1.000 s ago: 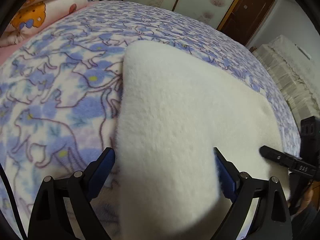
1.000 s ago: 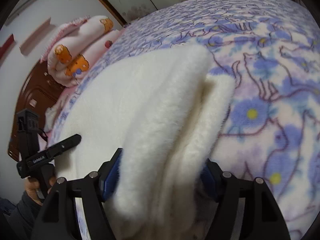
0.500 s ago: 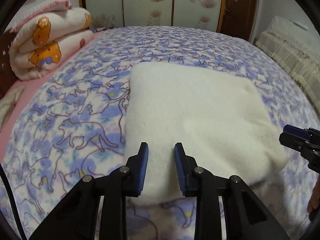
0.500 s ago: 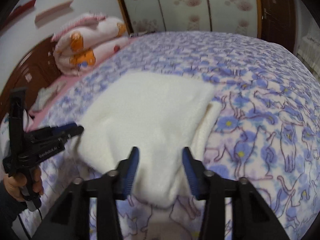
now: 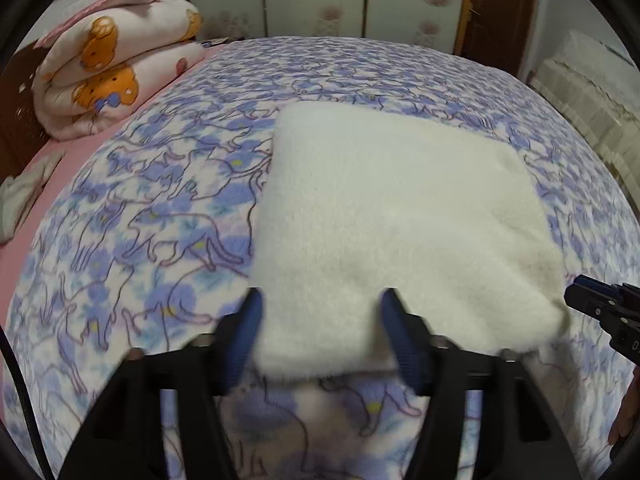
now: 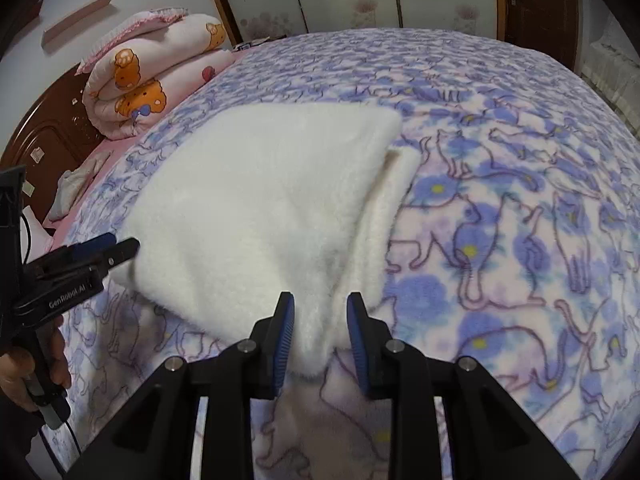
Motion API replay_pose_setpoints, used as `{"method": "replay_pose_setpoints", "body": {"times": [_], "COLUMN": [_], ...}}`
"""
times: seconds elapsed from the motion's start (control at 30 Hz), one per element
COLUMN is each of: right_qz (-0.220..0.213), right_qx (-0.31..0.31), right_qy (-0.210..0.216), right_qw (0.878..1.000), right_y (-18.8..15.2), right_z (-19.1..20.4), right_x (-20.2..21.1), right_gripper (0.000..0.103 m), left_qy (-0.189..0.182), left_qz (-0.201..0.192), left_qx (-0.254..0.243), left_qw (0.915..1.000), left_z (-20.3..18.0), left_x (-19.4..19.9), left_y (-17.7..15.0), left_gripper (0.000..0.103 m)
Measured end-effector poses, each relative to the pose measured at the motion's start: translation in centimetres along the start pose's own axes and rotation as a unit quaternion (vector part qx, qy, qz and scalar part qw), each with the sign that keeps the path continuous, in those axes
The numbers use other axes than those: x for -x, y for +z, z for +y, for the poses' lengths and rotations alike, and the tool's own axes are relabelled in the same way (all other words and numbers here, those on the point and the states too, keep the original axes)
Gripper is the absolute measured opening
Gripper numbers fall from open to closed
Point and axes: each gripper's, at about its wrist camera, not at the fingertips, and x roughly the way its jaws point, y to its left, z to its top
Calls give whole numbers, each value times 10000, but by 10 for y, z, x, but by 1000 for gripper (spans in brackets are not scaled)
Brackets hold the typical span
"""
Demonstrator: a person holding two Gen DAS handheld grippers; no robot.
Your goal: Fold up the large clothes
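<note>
Rolled bear-print quilt point(image 5: 112, 60): lay at bed's far left corner. Left gripper point(image 5: 320, 336): jaws spread wide, straddling near-left edge of garment, grasping nothing. White fleece garment point(image 5: 392, 216): lay folded flat, mid-bed on cat-print blanket point(image 5: 160, 224). Right gripper point(image 6: 320, 332): jaws parted around near-right corner; whether pinching, cannot tell.

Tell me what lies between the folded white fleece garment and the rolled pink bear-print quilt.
Only the blue cat-print bedspread lies between the folded white fleece garment and the rolled pink bear-print quilt; nothing else rests there. The left wrist view shows this best.
</note>
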Motion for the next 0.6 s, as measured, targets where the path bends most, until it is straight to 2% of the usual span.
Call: {"method": "replay_pose_setpoints", "body": {"times": [0.07, 0.17, 0.3, 0.47, 0.6], "right_qz": [-75, -81, -229, -333, -405], "right_qx": [55, 45, 47, -2, -86], "right_qy": [-183, -193, -275, -469, -632], "right_qw": [9998, 9998, 9993, 9983, 9971], "right_y": [0, -3, -12, -24, -37], "right_z": [2, 5, 8, 9, 8], "right_x": [17, 44, 87, 143, 188], "right_gripper": [28, 30, 39, 50, 61], "left_qy": [-30, -67, -161, -451, -567], "left_qz": [-101, -134, -120, -38, -223], "left_qx": [133, 225, 282, 192, -67], "left_qw": [9999, 9996, 9994, 9988, 9981], "left_z": [-2, -9, -23, -45, -67], "left_x": [15, 41, 80, 138, 187], "left_y": [-3, -6, -10, -21, -34], "left_gripper": [74, 85, 98, 101, 102]}}
